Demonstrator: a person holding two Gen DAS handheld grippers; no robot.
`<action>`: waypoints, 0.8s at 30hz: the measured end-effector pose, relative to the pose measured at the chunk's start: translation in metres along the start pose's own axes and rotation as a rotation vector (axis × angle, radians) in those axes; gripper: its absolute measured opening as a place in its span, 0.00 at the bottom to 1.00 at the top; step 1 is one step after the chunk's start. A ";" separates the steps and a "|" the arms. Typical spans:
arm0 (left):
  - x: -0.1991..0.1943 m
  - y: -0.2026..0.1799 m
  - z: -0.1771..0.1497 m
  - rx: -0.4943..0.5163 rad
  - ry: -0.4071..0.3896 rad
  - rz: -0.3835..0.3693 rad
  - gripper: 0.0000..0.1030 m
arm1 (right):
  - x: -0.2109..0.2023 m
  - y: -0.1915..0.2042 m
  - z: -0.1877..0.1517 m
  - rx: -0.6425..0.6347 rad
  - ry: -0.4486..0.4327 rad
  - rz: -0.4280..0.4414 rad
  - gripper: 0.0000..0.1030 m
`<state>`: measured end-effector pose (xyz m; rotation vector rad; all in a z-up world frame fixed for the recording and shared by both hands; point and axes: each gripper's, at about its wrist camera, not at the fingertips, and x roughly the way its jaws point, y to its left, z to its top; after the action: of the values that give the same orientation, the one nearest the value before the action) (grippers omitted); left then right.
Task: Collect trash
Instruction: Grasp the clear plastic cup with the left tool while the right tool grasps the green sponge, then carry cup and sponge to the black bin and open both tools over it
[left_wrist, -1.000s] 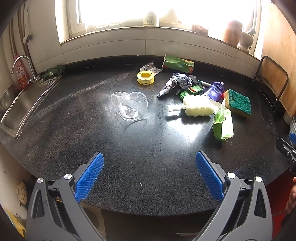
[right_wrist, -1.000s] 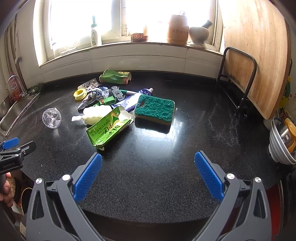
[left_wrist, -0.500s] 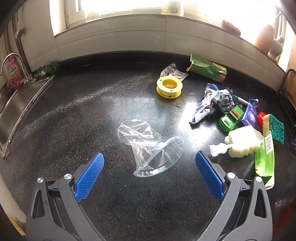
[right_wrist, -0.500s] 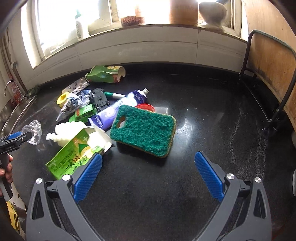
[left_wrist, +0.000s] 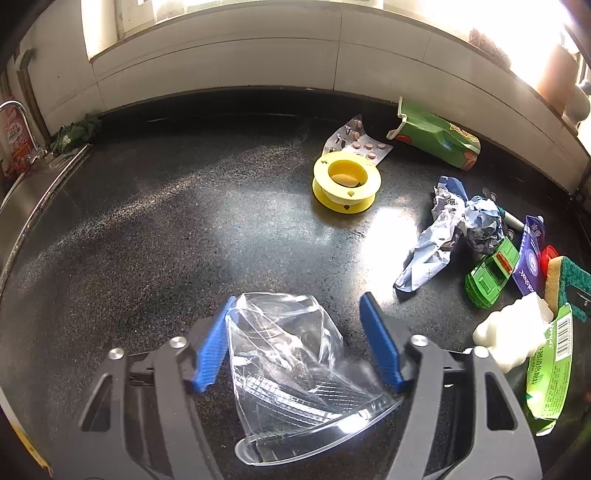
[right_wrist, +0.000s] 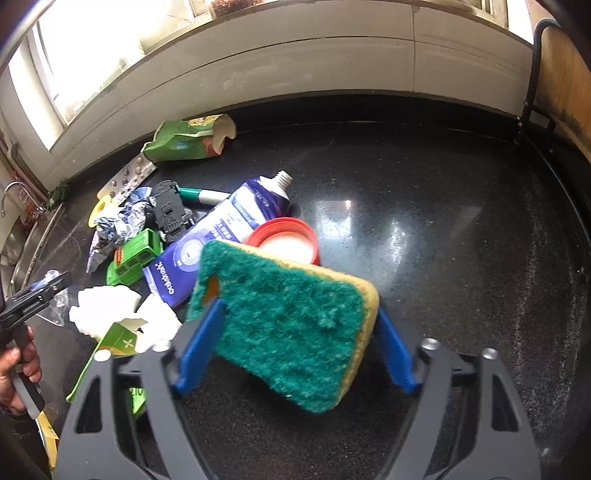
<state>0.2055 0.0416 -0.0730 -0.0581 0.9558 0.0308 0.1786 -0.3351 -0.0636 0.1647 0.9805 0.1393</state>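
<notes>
Both claws are closing in after standing wide: your left claw (left_wrist: 297, 343) is straddling the crushed clear plastic cup (left_wrist: 295, 373) on the desk (left_wrist: 155, 229), pads not yet pressing; your right claw (right_wrist: 293, 347) is gripping the green scouring sponge (right_wrist: 284, 325), tilting it off the desk. Two pickups are starting.

a black speckled counter (left_wrist: 155, 229) runs to a white tiled backsplash (left_wrist: 258, 48) under a bright window. at far left a steel sink (left_wrist: 22, 192) with a tap (left_wrist: 14, 110). at far right a wooden board (right_wrist: 565, 74) leans in a black rack (right_wrist: 532, 92).
</notes>
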 end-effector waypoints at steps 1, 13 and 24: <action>0.000 0.000 0.000 -0.003 0.003 -0.009 0.63 | -0.002 0.002 -0.001 -0.006 0.000 -0.006 0.58; -0.036 -0.002 -0.010 0.052 -0.036 -0.004 0.41 | -0.058 0.023 -0.006 -0.048 -0.116 -0.023 0.19; -0.116 0.029 -0.031 0.050 -0.121 0.013 0.41 | -0.109 0.091 -0.012 -0.147 -0.194 0.050 0.19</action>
<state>0.1116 0.0684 0.0029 -0.0035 0.8352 0.0220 0.1050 -0.2662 0.0369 0.0662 0.7701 0.2368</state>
